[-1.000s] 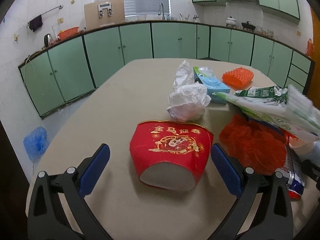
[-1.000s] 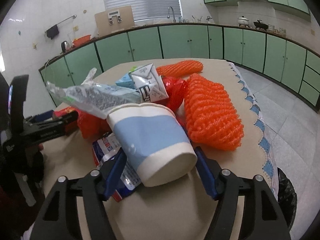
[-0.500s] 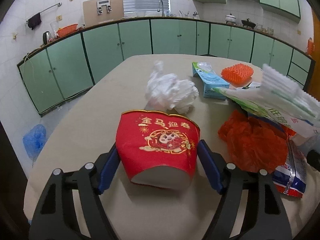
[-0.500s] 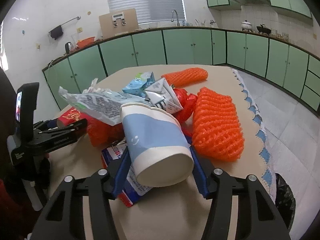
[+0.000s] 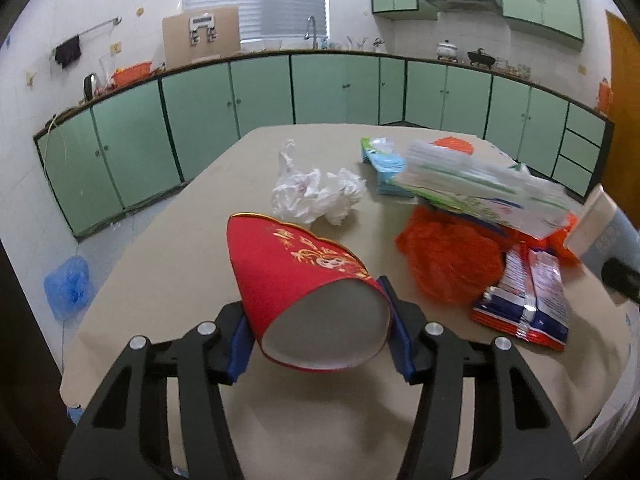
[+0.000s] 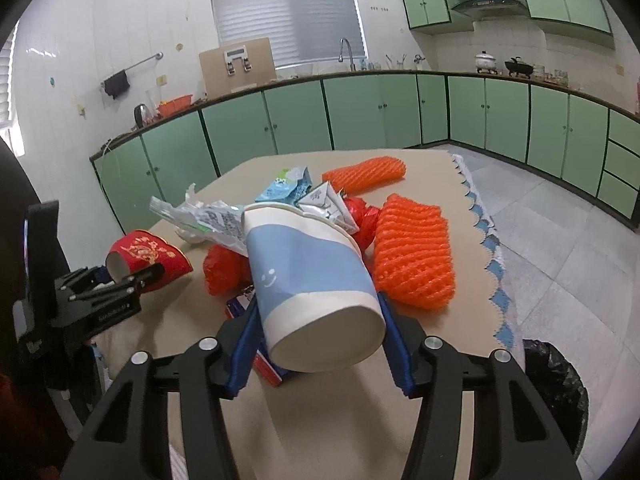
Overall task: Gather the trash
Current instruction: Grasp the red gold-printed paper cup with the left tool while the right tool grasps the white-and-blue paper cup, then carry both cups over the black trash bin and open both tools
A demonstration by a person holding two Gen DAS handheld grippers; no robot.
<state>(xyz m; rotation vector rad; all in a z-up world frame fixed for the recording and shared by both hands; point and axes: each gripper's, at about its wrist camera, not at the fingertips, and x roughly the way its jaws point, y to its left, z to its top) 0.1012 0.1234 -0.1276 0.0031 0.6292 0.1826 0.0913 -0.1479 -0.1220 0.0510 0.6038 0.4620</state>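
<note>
My left gripper [image 5: 318, 332] is shut on a red paper cup [image 5: 304, 280] with gold print, lifted and tilted above the beige table [image 5: 192, 240]. The cup also shows in the right wrist view [image 6: 148, 260], held by the left gripper [image 6: 120, 284]. My right gripper [image 6: 318, 340] is shut on a blue and white paper cup [image 6: 308, 280], raised over the trash pile. A crumpled white tissue [image 5: 316, 196], an orange plastic bag [image 5: 452, 260], a red and blue wrapper [image 5: 528, 300] and a printed plastic wrapper [image 5: 480, 188] lie on the table.
Two orange foam fruit nets [image 6: 412, 252] [image 6: 364, 172] and a blue carton [image 6: 284, 188] lie further back. A black trash bag [image 6: 556, 392] sits on the floor at the table's right. Green cabinets [image 5: 280, 100] line the walls. A blue bag [image 5: 68, 280] lies on the floor at the left.
My left gripper closed on the red cup and lifted and tilted it. My right gripper raised the blue and white cup higher over the pile.
</note>
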